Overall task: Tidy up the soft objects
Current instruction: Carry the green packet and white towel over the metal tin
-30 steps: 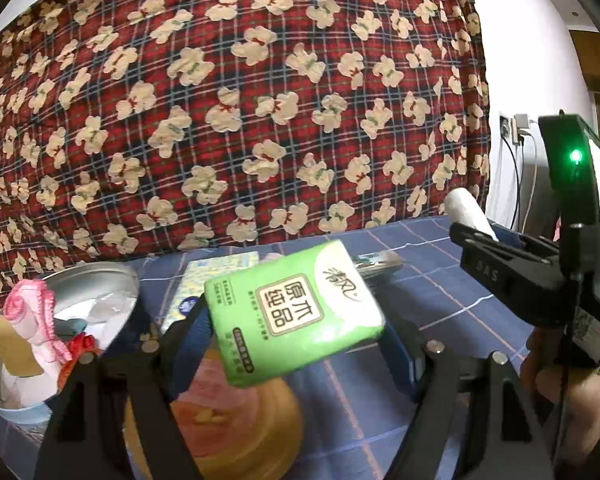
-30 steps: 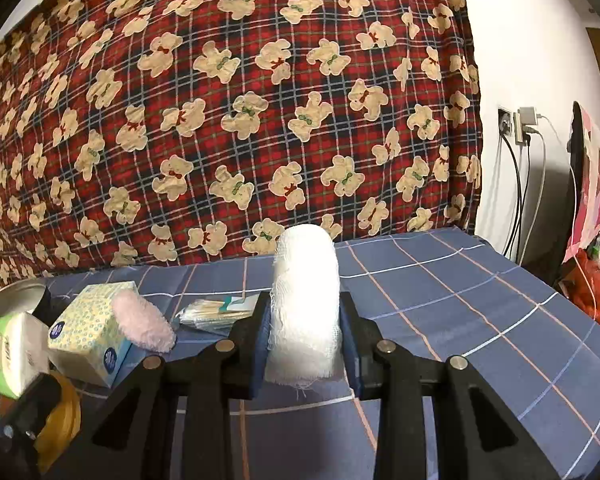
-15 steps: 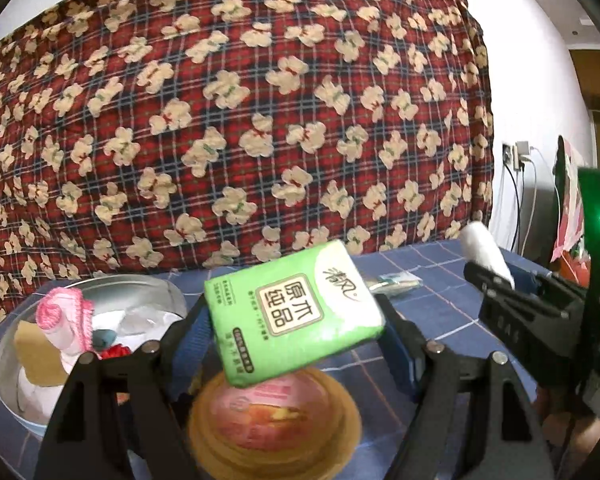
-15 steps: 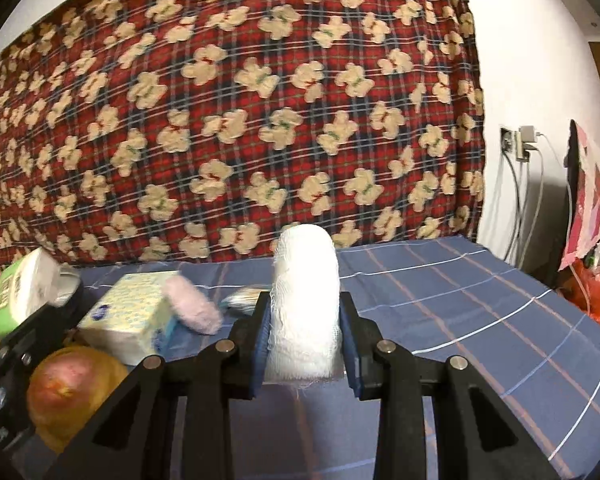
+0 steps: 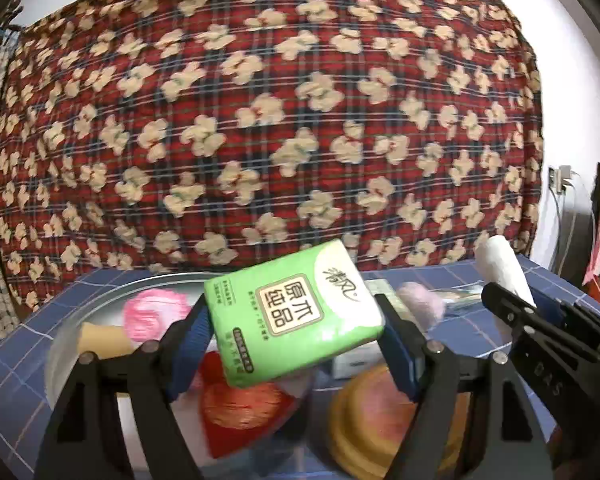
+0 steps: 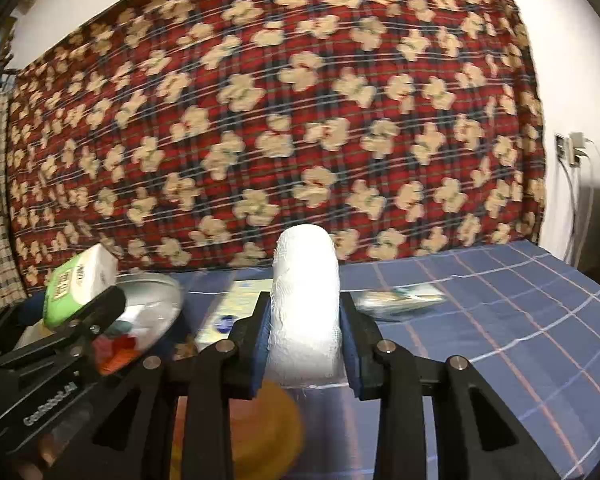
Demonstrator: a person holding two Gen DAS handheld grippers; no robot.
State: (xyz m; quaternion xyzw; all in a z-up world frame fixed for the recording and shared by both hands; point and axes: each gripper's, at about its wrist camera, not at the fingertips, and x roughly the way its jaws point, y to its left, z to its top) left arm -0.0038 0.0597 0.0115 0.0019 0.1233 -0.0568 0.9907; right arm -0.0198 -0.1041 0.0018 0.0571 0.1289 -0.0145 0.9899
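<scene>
Scene: a blue checked tabletop (image 6: 500,320) is seen before a red plaid bear-print cloth (image 5: 260,120), with a round metal bowl (image 5: 112,292) as the landmark.
Left gripper (image 5: 296,340): its fingers are clamped on a green tissue pack (image 5: 292,312), which is held tilted in the air just above the bowl's near side.
Right gripper (image 6: 304,320): its fingers are clamped on a white gauze roll (image 6: 305,300), which is held upright, off to the right of the bowl and clear of the tabletop.
Bowl contents: a pink knitted piece (image 5: 152,312), a tan sponge-like piece (image 5: 100,336) and a red soft item (image 5: 240,404) are already lodged inside.
Step in hand: the tissue pack is judged to be on its way into the bowl.
Doing it well: the pack is best brought over the bowl's middle, lowered onto the pile, then released.
Edges: the bowl's rim is best cleared by both fingers before any descent.
Neighbours: a round yellow-and-pink toy (image 5: 384,412) lies just right of the bowl, with a tissue box (image 6: 236,312) behind it.
Open room: the tabletop well to the right of the bowl lies mostly bare, save a small packet (image 6: 400,300).
Risk: the two grippers are close together beside the bowl, so one drop at a time is advised.
</scene>
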